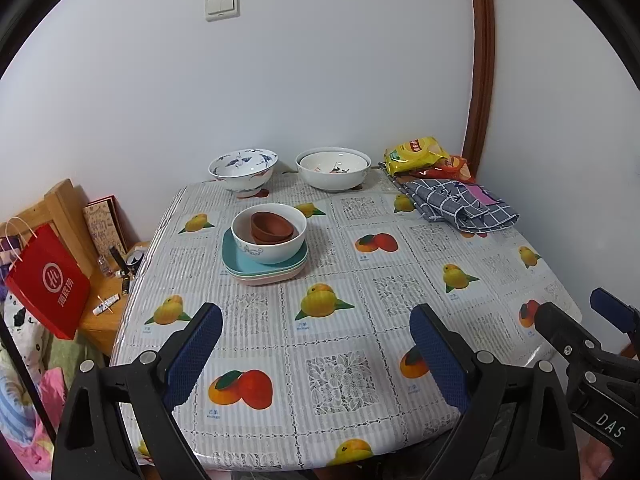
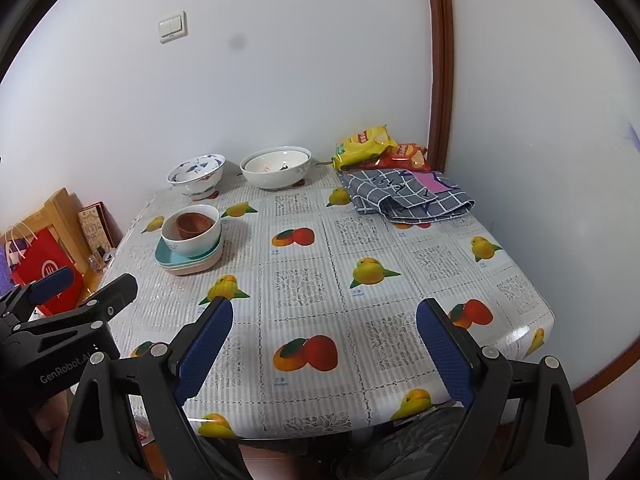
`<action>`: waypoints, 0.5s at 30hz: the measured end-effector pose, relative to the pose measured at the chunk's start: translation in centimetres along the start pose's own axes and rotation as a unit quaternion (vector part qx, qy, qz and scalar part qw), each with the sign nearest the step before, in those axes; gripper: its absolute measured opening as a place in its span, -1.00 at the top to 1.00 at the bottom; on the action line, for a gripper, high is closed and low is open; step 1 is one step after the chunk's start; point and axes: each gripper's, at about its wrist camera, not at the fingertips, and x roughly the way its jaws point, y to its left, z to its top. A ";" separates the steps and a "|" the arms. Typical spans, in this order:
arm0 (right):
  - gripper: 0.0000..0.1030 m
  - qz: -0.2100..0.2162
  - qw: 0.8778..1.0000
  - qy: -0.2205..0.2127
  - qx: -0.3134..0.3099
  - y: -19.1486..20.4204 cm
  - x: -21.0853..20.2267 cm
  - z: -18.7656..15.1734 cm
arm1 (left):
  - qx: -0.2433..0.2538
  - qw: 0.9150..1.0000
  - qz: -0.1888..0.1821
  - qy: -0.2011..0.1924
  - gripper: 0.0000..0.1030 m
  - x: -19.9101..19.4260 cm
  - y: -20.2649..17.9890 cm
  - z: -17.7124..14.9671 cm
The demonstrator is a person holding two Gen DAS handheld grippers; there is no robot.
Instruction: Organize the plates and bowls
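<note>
A home dining corner: fruit-print tablecloth (image 1: 328, 320), bowls (image 1: 269, 232), snack bags (image 1: 416, 154).

left gripper (image 1: 316, 344): jaws wide, empty | right gripper (image 2: 324, 340): jaws wide, empty

A table (image 1: 332, 360) covered in a fruit-print cloth filled the frame's centre. Directly on it lay stacked plates (image 1: 264, 270) at centre left, two bowls (image 1: 243, 168) (image 1: 333, 173) along the far edge, and a checked cloth (image 1: 460, 204) and snack bags (image 1: 416, 154) at upper right.
</note>
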 end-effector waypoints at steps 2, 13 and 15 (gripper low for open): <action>-0.79 -0.001 1.000 -0.002 0.001 0.0 -0.1 0.0 | -0.002 1.000 -0.002 0.003 -0.85 0.0 0.1 -0.1; -0.79 0.005 1.000 -0.009 0.010 -0.2 -0.5 -0.1 | 0.002 1.000 0.000 0.006 -0.85 0.2 0.1 -0.3; -0.79 0.003 1.000 -0.009 0.010 -0.3 -0.5 -0.2 | 0.003 1.000 0.001 0.007 -0.85 0.2 -0.1 -0.3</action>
